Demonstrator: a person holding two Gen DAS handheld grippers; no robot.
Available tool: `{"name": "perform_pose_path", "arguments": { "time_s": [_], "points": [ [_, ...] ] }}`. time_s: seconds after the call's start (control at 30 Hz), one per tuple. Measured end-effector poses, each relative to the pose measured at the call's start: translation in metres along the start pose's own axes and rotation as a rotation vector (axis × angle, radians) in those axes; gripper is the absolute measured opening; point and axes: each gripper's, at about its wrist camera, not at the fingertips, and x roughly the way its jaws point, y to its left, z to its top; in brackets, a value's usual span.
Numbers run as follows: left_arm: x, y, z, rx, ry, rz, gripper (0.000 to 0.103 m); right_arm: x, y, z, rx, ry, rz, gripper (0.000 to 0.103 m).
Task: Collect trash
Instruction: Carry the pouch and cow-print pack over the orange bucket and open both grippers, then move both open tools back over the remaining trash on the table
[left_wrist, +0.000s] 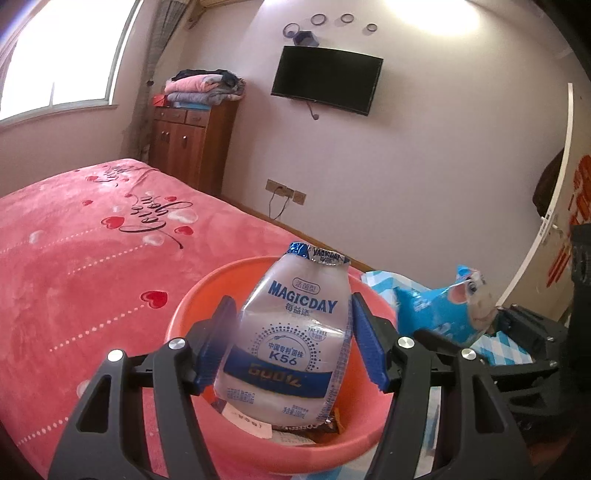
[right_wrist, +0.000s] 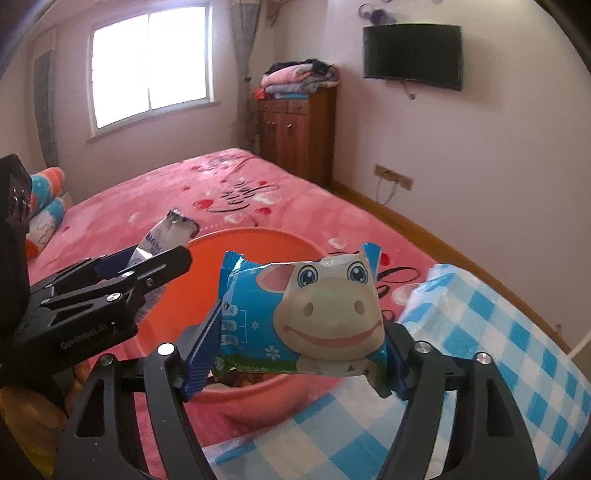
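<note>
Left wrist view: the left gripper (left_wrist: 291, 343) occupies the lower centre of the frame, its blue fingers (left_wrist: 218, 343) closed against the sides of a squashed white MAGICDAY bottle (left_wrist: 291, 332), which stands upright between them above an orange basin (left_wrist: 192, 299); scraps of paper and wrappers lie in the basin's bottom, at the lower centre. A pink bedspread (left_wrist: 92, 240) fills the left half, and a wall-mounted television (left_wrist: 327, 79) sits at the upper centre above a wooden cabinet (left_wrist: 192, 147) carrying folded clothes. Right wrist view: the right gripper (right_wrist: 299, 336), at the lower centre, holds a blue cow-face wrapper (right_wrist: 299, 314) across its width; the left finger's pad presses the packet's edge, while the right finger is largely hidden behind the wrapper. The wrapper hangs over the near rim of the basin, beside a blue checked cloth (right_wrist: 498, 332) at the lower right. The left gripper and its bottle appear at the middle left
</note>
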Motion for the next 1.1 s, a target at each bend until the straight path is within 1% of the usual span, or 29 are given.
{"name": "perform_pose_path", "arguments": {
  "time_s": [0.03,0.07,0.13,0.2,0.27,0.33,0.5,0.6,0.67,1.1],
  "points": [
    [0.002,0.002,-0.001,-0.009,0.000,0.005,0.066,0.005,0.000,0.000,-0.004,0.006,0.006,0.085],
    [0.003,0.003,-0.002,-0.021,-0.001,0.004,0.073,0.008,0.003,0.001,-0.008,0.003,0.006,0.088],
    [0.003,0.006,-0.004,-0.036,-0.005,0.021,0.083,0.010,0.002,0.000,-0.014,-0.013,-0.010,0.089],
    [0.004,0.009,-0.005,-0.042,-0.011,0.029,0.084,0.006,-0.003,-0.003,0.000,-0.024,-0.013,0.090],
    [0.005,0.010,-0.007,-0.049,-0.008,0.024,0.089,0.002,-0.010,-0.004,0.020,-0.044,-0.025,0.092],
    [0.006,0.010,-0.009,-0.044,-0.006,0.037,0.090,-0.004,-0.017,-0.007,0.054,-0.058,-0.032,0.093],
    [0.004,0.008,-0.010,-0.043,-0.014,0.032,0.093,-0.021,-0.037,-0.019,0.129,-0.087,-0.071,0.093],
    [0.003,0.002,-0.011,-0.009,-0.016,0.039,0.093,-0.030,-0.047,-0.030,0.163,-0.091,-0.087,0.093],
    [0.004,-0.003,-0.011,0.008,-0.012,0.029,0.093,-0.035,-0.053,-0.039,0.177,-0.091,-0.100,0.093],
    [0.002,-0.069,-0.032,0.125,0.043,-0.045,0.093,-0.077,-0.090,-0.097,0.237,-0.078,-0.193,0.093]
  ]
}}
